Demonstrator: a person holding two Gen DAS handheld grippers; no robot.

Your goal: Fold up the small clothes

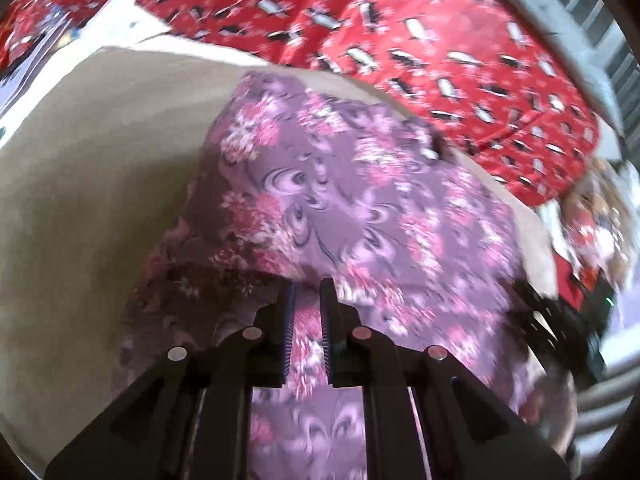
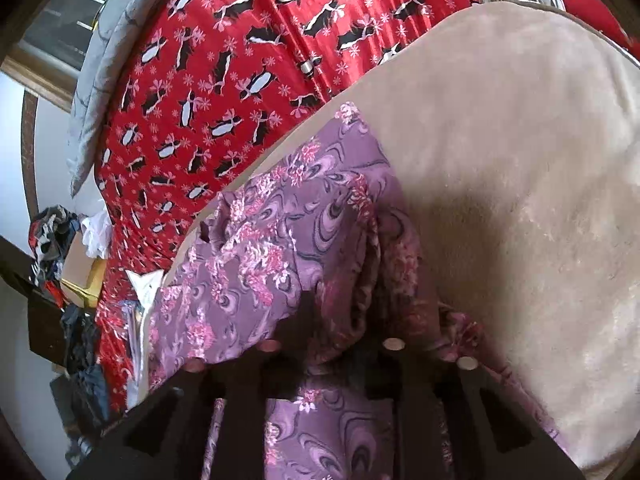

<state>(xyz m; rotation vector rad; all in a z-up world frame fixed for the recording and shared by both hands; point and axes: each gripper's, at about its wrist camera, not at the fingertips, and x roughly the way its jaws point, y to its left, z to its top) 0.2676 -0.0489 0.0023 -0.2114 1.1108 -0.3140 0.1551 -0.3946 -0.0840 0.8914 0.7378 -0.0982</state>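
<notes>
A purple garment (image 1: 320, 184) with pink flowers lies bunched on a beige mat (image 1: 100, 160). My left gripper (image 1: 307, 304) sits at the garment's near edge. Its jaws are almost together and pinch a strip of the purple cloth. In the right wrist view the same garment (image 2: 260, 248) runs in loose folds down to my right gripper (image 2: 352, 320). Those jaws stand apart, with folds lying slack between and over them. The right finger is mostly hidden under cloth. The beige mat (image 2: 520, 160) fills the right of that view.
A red sheet with penguins (image 1: 400, 40) (image 2: 240, 80) spreads beyond the mat. A grey padded edge (image 2: 92, 100) borders it. At the far left stand a cardboard box (image 2: 80, 268) and a heap of dark clothes (image 2: 56, 232).
</notes>
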